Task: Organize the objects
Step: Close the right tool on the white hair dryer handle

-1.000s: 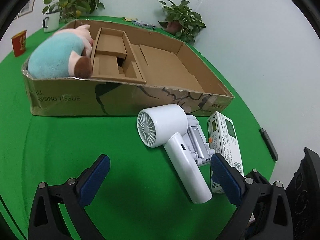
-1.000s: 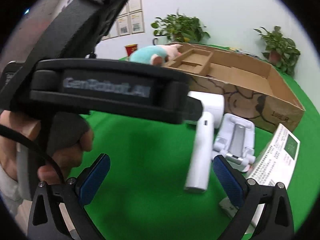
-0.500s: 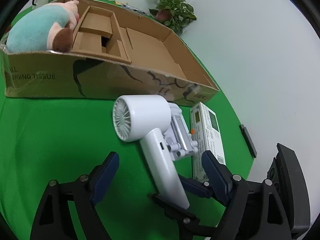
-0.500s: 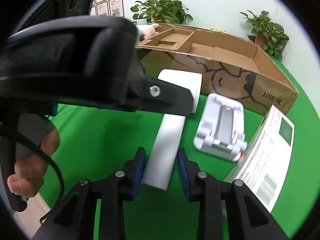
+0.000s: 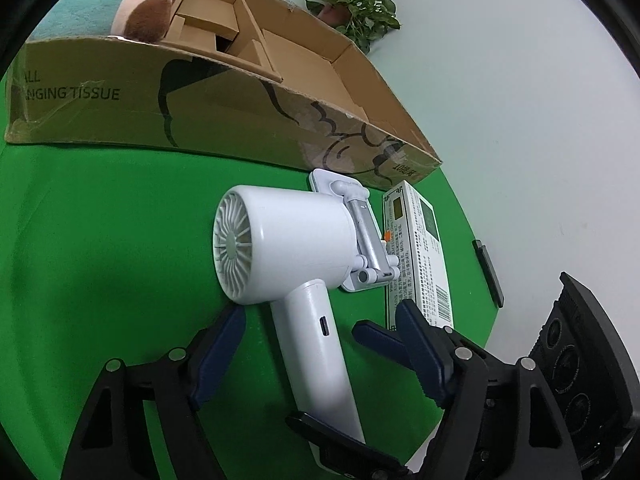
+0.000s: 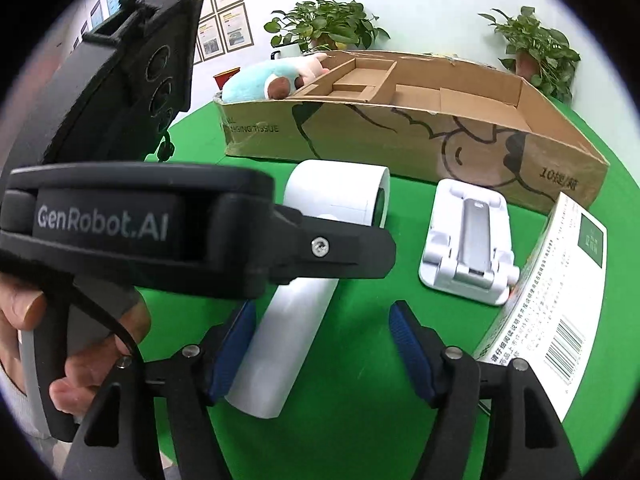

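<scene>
My left gripper (image 5: 320, 336) is spread wide with the handle of the white handheld fan (image 5: 296, 256) between its blue pads, neither pad pressing it, and my right gripper (image 6: 320, 344) is also spread, its left pad just beside the handle's end. The fan lies on the green table (image 5: 100, 240) just in front of the cardboard box (image 5: 224, 116). A white folding stand (image 6: 470, 244) and a white printed carton (image 6: 556, 292) lie beside the fan, and a plush toy (image 5: 116, 4) sits in the box's left end.
</scene>
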